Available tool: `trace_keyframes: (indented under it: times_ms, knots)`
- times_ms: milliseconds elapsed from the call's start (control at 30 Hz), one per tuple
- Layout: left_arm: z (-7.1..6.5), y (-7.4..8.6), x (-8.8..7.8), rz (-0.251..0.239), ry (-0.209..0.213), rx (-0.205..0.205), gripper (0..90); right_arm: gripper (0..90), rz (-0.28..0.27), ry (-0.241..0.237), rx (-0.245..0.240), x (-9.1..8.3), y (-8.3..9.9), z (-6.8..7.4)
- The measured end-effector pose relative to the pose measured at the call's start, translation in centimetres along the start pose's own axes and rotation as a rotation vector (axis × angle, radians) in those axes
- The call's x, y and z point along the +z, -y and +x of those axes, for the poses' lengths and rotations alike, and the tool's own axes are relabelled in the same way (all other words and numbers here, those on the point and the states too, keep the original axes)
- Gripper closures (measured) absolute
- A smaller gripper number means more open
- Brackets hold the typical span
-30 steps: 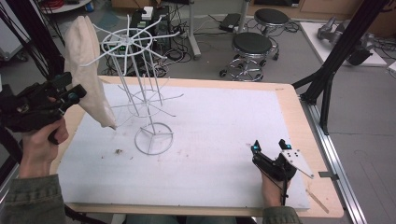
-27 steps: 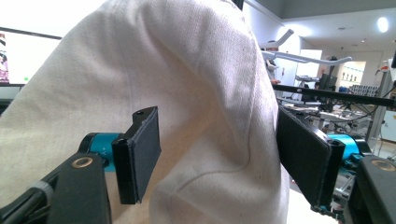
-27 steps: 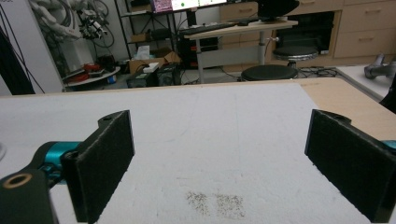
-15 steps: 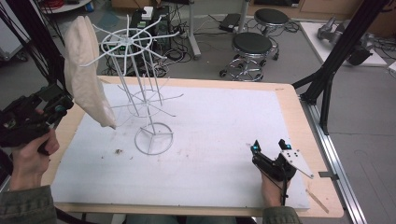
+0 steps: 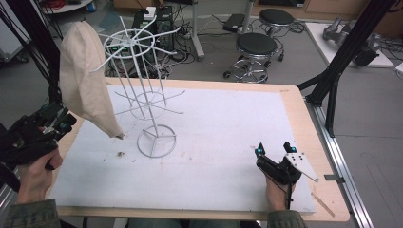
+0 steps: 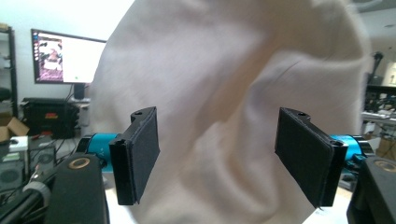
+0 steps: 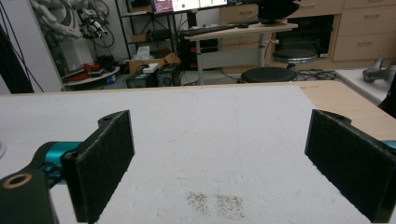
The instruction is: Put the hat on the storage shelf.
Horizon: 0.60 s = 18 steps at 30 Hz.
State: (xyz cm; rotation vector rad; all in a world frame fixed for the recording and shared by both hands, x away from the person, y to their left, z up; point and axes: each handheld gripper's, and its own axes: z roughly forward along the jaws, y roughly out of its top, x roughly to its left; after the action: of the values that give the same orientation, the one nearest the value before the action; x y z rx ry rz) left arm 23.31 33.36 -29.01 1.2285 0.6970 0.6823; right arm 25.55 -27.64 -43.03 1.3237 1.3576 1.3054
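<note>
A beige cloth bag (image 5: 85,80) hangs from an arm of the white wire rack (image 5: 151,109), which stands on the white mat (image 5: 228,123). My left gripper (image 5: 64,121) is open at the table's left edge, just left of the cloth's lower part and not touching it. In the left gripper view the cloth (image 6: 224,70) hangs behind the spread jaws of the left gripper (image 6: 219,158). My right gripper (image 5: 273,148) rests open low on the mat's right side. In the right gripper view nothing but bare mat (image 7: 210,121) lies between the jaws of the right gripper (image 7: 229,168).
Small crumbs (image 5: 121,154) lie on the mat by the rack's ring base (image 5: 157,141). A black tripod leg (image 5: 332,76) stands off the table's right edge. Stools (image 5: 256,45) and a computer stand on the floor beyond the far edge.
My left gripper has drawn back toward the person and lower, away from the cloth. The right gripper has stayed put.
</note>
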Motion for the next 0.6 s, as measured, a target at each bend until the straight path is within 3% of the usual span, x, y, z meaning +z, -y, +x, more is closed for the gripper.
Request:
trace_keyframes:
  times_ms: [233,400,600]
  knots:
    - [0.4,1.6,-0.9,-0.009,-0.036,-0.02,30.2,7.0,0.001,0.001,0.0,-0.1,0.0,0.0]
    - [0.4,2.6,-1.6,0.016,-0.054,-0.024,29.6,7.0,0.0,0.002,-0.001,-0.2,0.0,0.1]
    - [0.6,4.1,-2.3,0.029,-0.105,-0.02,29.3,7.0,0.001,0.0,0.001,-0.3,0.0,0.2]
